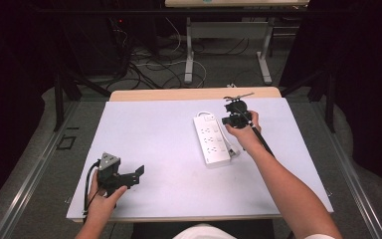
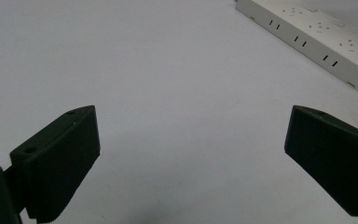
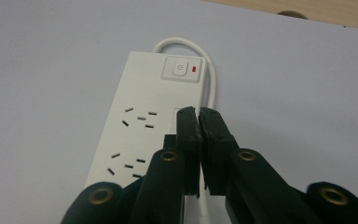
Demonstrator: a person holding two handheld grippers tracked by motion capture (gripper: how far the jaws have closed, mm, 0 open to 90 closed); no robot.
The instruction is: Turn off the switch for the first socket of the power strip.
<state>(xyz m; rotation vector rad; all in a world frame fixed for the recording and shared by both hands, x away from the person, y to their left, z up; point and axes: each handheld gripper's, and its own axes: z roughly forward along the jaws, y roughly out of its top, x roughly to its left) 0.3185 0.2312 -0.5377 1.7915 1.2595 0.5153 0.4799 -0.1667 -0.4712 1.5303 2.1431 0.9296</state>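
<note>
A white power strip point(image 1: 211, 139) lies right of the table's middle, with its switch end away from the person. My right gripper point(image 1: 227, 119) hovers at the strip's right edge near that end. In the right gripper view its jaws point(image 3: 199, 112) are shut, with nothing visible between them, just short of the push switch with a red mark point(image 3: 181, 69). The strip's white cable point(image 3: 212, 88) loops round the far end and runs down its right side. My left gripper point(image 1: 135, 175) rests near the table's front left corner, pointing right. It is open point(image 2: 191, 135) over bare surface, far from the power strip point(image 2: 317, 39).
The table top is a pale sheet point(image 1: 154, 129) with a wooden strip point(image 1: 194, 93) along its far edge. Beyond the table are floor cables point(image 1: 149, 64) and the legs of another table point(image 1: 189, 55). Dark curtains stand at both sides.
</note>
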